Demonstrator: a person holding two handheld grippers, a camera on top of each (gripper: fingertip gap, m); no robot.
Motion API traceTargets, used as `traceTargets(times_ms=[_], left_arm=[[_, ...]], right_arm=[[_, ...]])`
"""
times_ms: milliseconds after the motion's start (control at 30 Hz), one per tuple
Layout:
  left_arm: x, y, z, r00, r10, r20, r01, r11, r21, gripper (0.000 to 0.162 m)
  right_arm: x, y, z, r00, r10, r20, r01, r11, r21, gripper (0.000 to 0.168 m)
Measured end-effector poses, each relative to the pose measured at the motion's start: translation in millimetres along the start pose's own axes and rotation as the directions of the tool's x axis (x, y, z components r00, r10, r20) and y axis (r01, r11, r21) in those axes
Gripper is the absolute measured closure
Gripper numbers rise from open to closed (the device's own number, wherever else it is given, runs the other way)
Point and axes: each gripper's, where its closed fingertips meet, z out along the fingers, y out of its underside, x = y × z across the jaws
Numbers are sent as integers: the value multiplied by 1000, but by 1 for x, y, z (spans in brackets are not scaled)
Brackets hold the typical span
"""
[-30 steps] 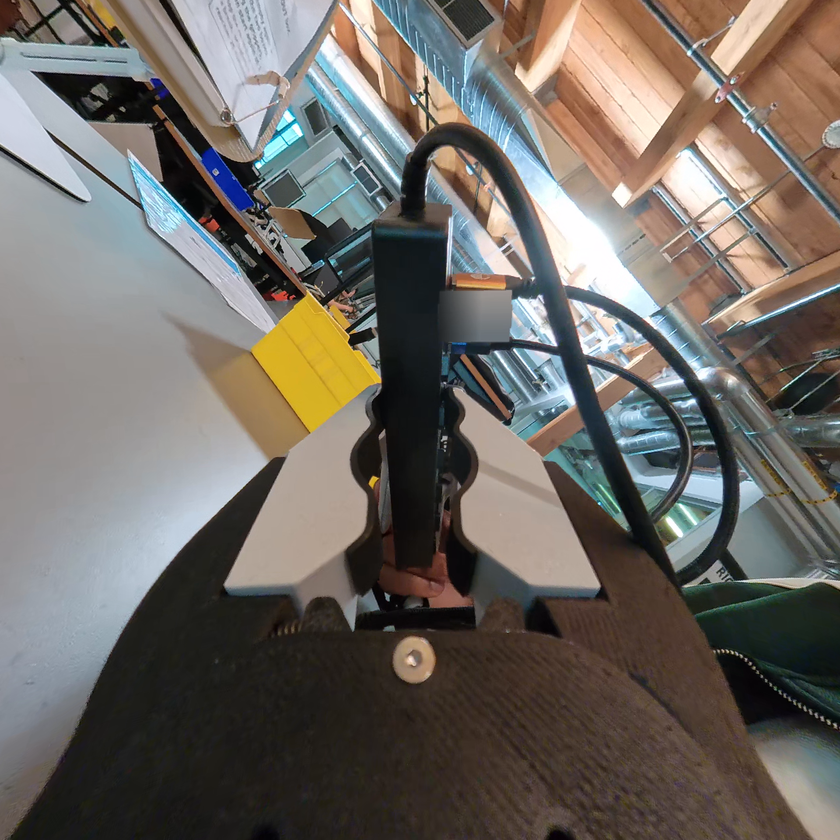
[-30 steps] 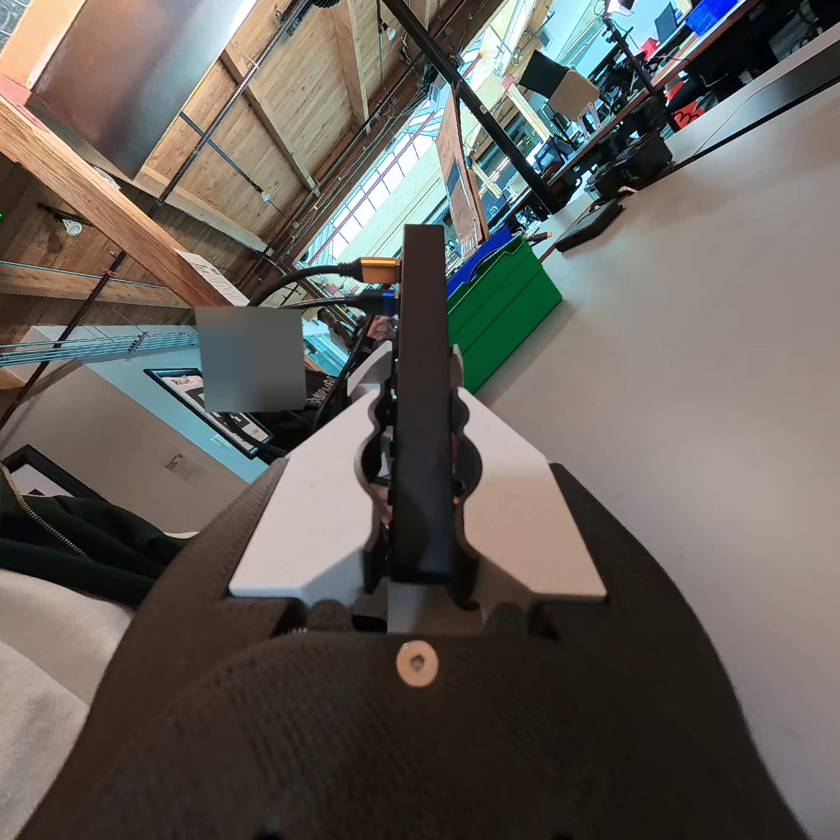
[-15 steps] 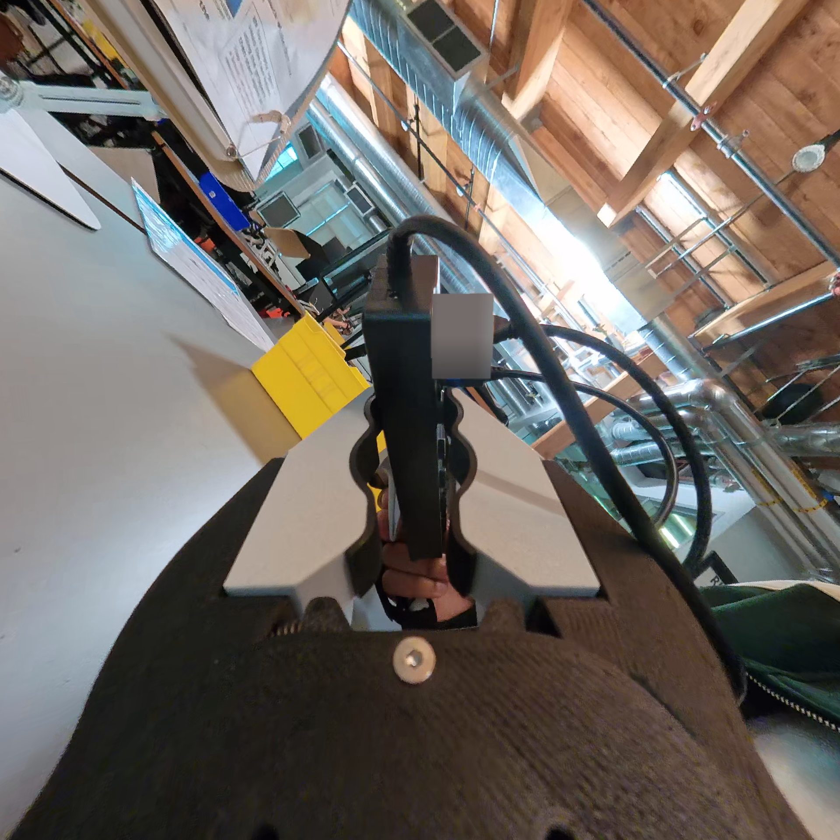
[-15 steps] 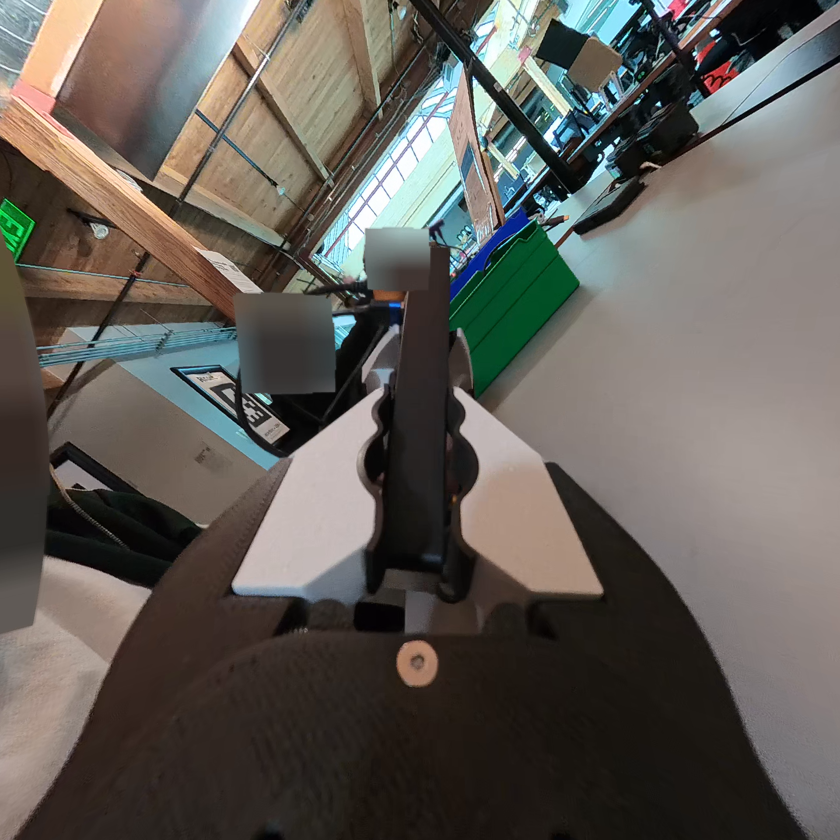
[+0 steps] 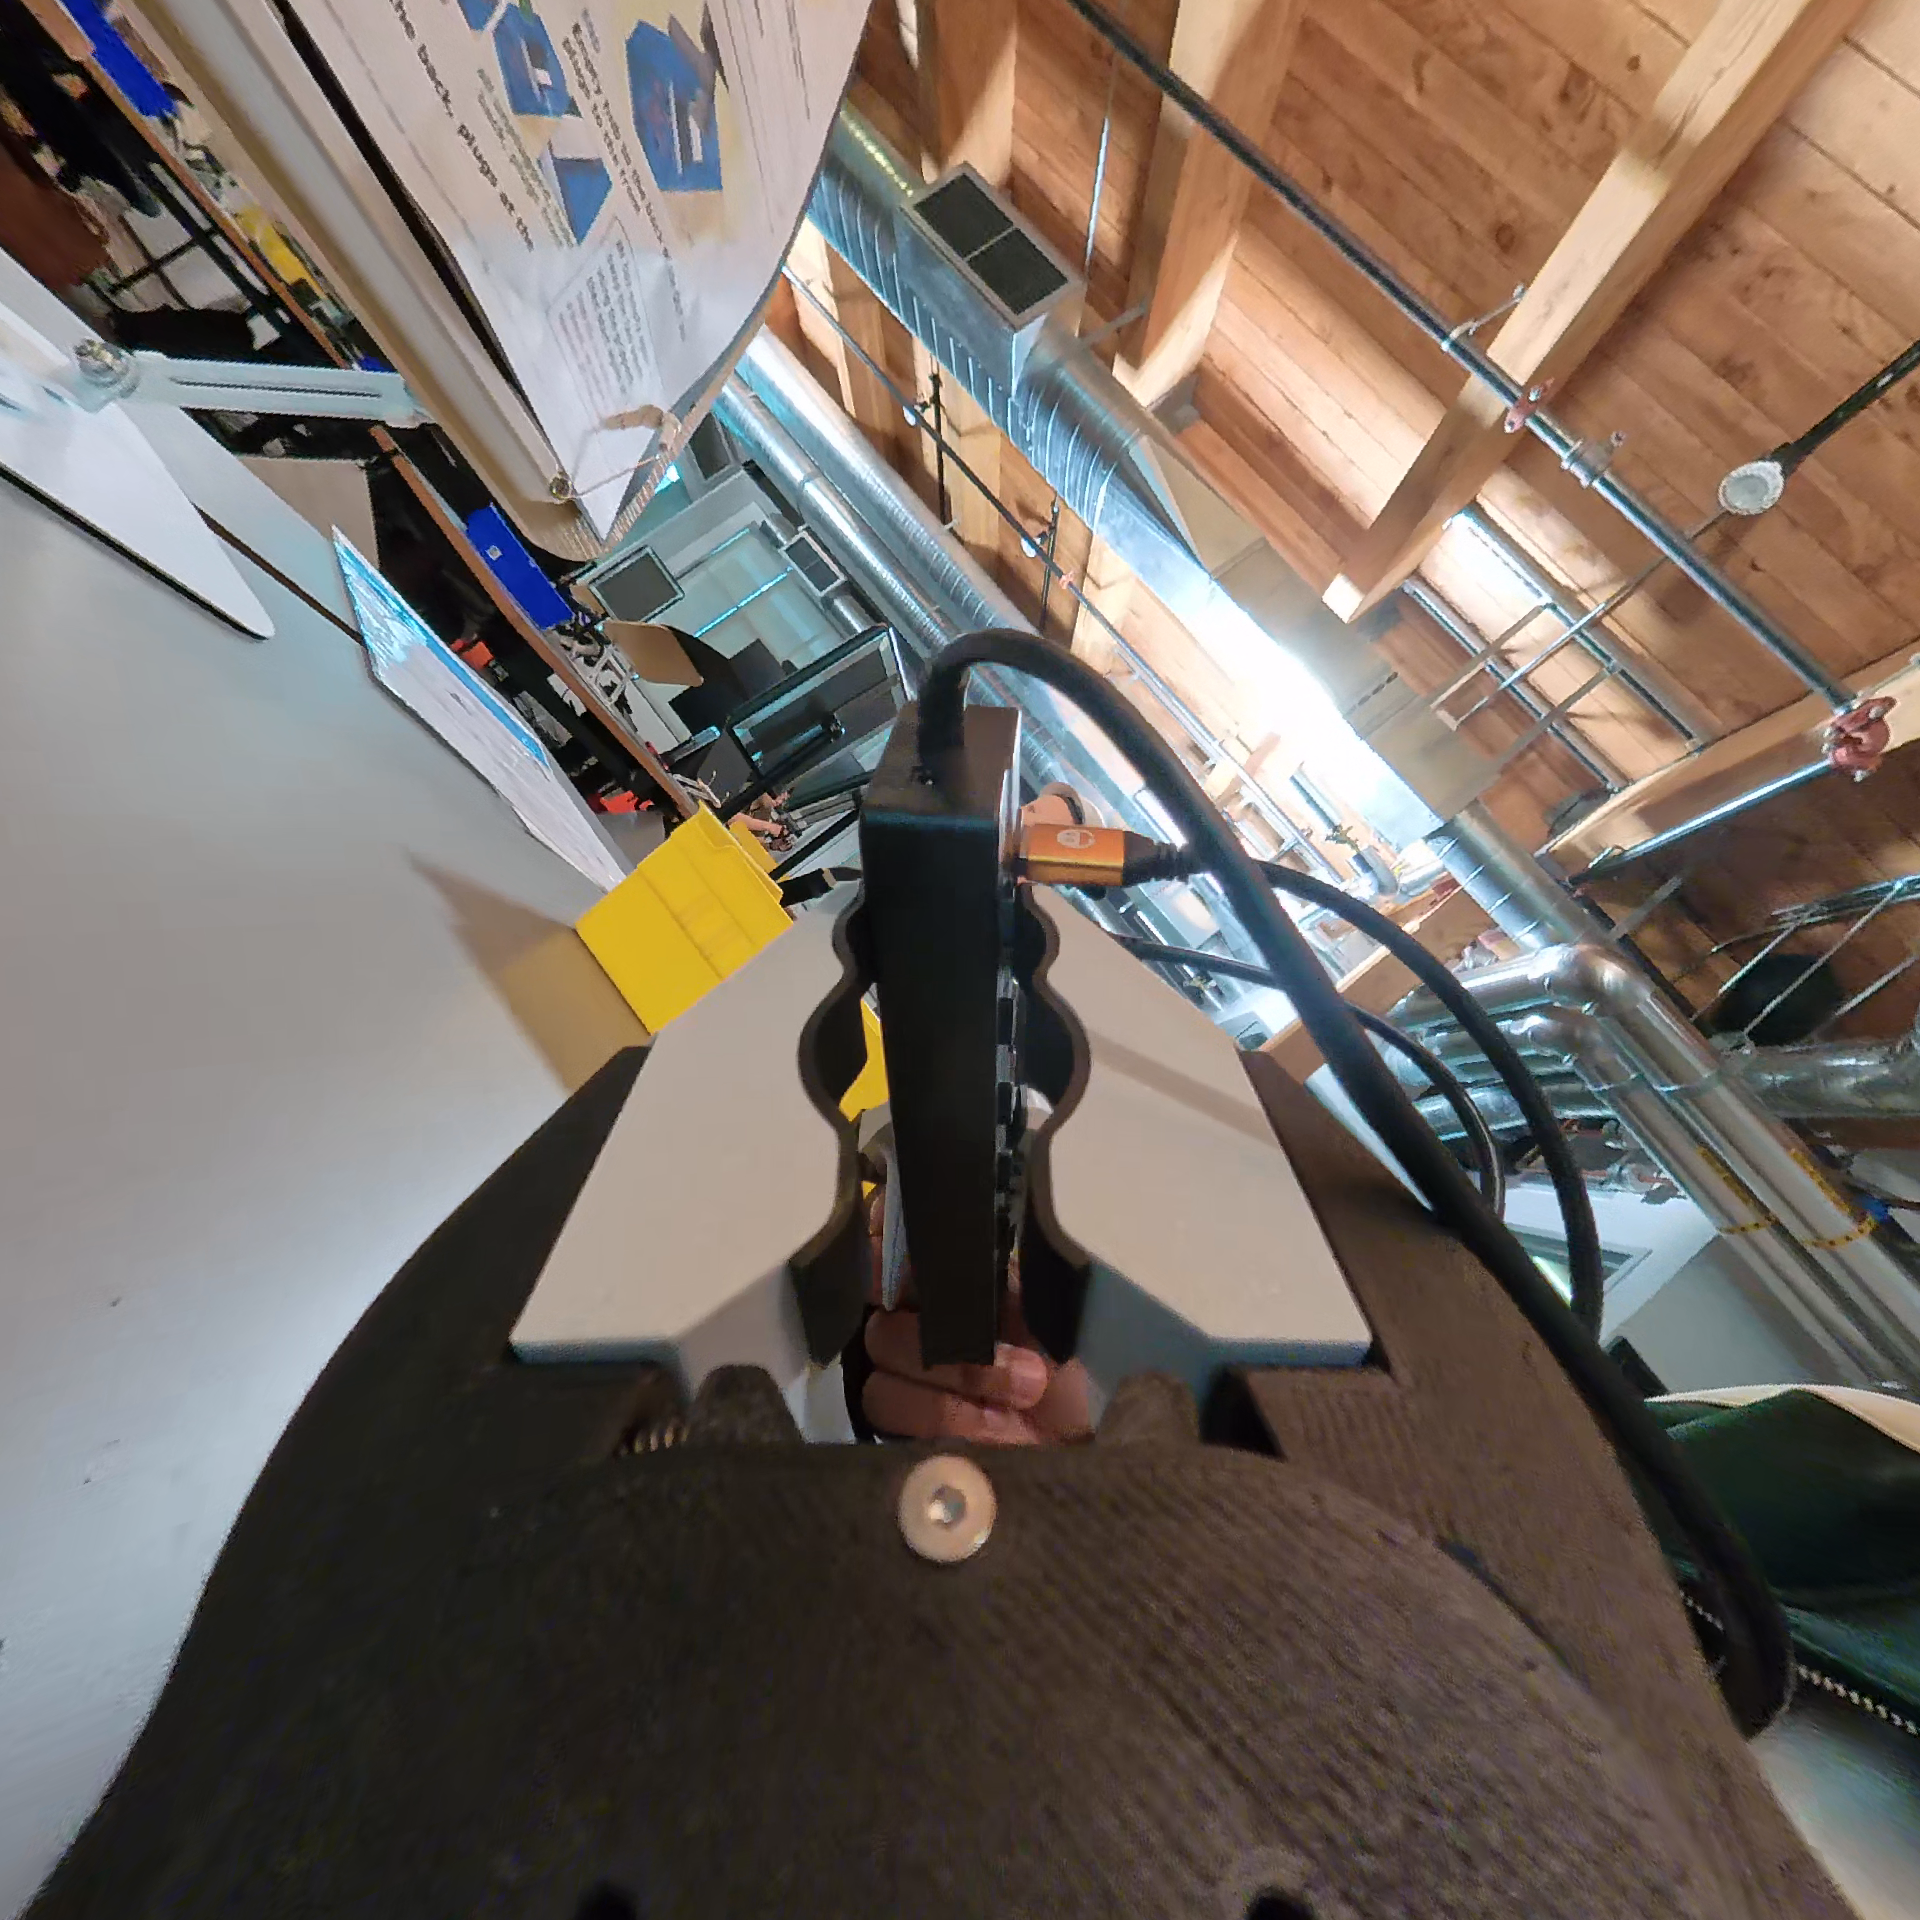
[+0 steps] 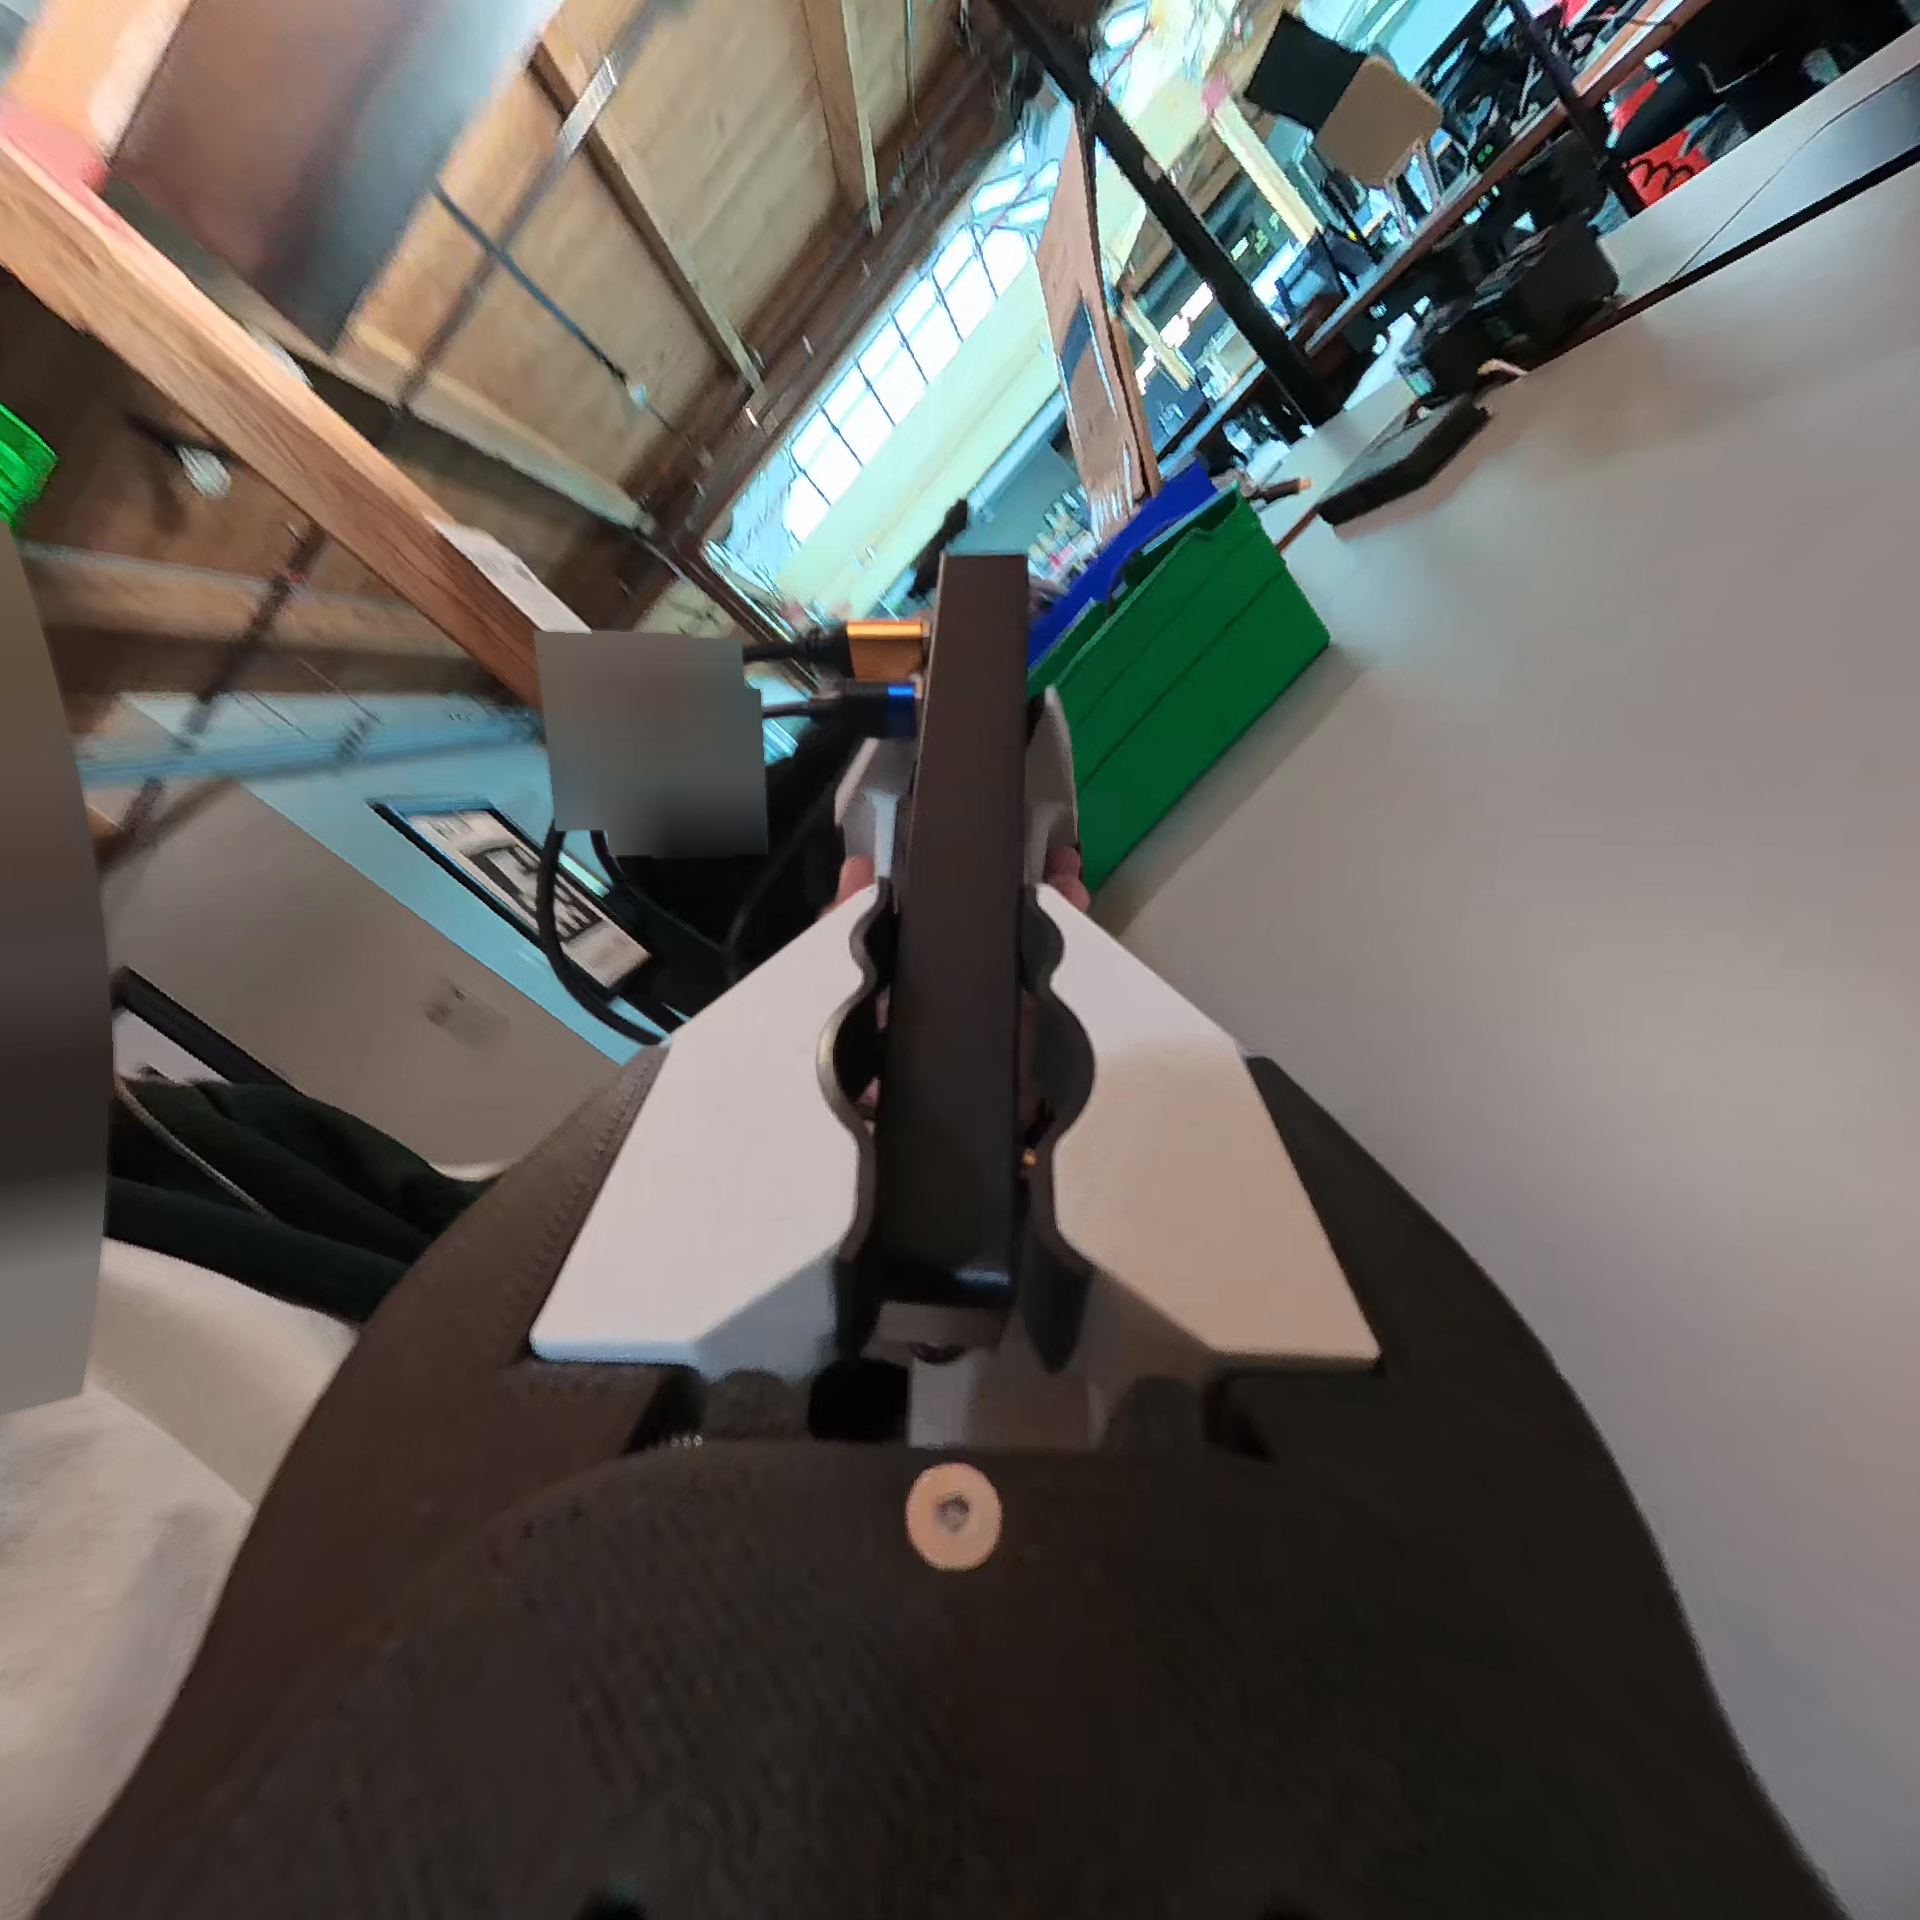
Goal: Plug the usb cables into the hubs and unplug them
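Both grippers are clamped on the same black hub, each from an opposite end, holding it in the air above the pale bench.

In the left wrist view, the left gripper (image 5: pixel 940 1132) has its grey jaws closed tight on the narrow edge of the hub (image 5: pixel 940 1039), which stands upright between them. An orange plug (image 5: pixel 1070 854) sits in the hub's right face near the top. A thick black cable (image 5: pixel 1309 997) leaves the hub's top end, arches over and runs down to the right. Fingers of a hand (image 5: pixel 966 1387) show just behind the hub's near end. Beyond, a yellow bin (image 5: pixel 675 935) stands on the bench (image 5: pixel 260 987).

In the right wrist view, the right gripper (image 6: pixel 951 1091) is likewise shut firmly on the hub (image 6: pixel 951 935). Only this view shows a blue plug (image 6: pixel 899 693) seated just below the orange plug (image 6: pixel 883 644), both on the hub's left face. The left gripper's grey fingertips (image 6: pixel 1049 769) show at the far end of the hub. A green bin (image 6: pixel 1174 675) stands on the bench (image 6: pixel 1558 935) behind, with a blue bin (image 6: pixel 1132 551) just beyond it.

Compared with half a second ago, both grips are unchanged and the plugs remain seated; the left view's orange plug, previously covered, is now plain, and the right view is blurrier.
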Motion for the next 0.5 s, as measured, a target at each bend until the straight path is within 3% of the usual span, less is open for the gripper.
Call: traceTargets(times_ms=[500], left_arm=[[-7,-9,-4,998,29,56,-31,999,43,141]], right_arm=[[8,-4,-1,999,-19,-45,20,999,36,141]])
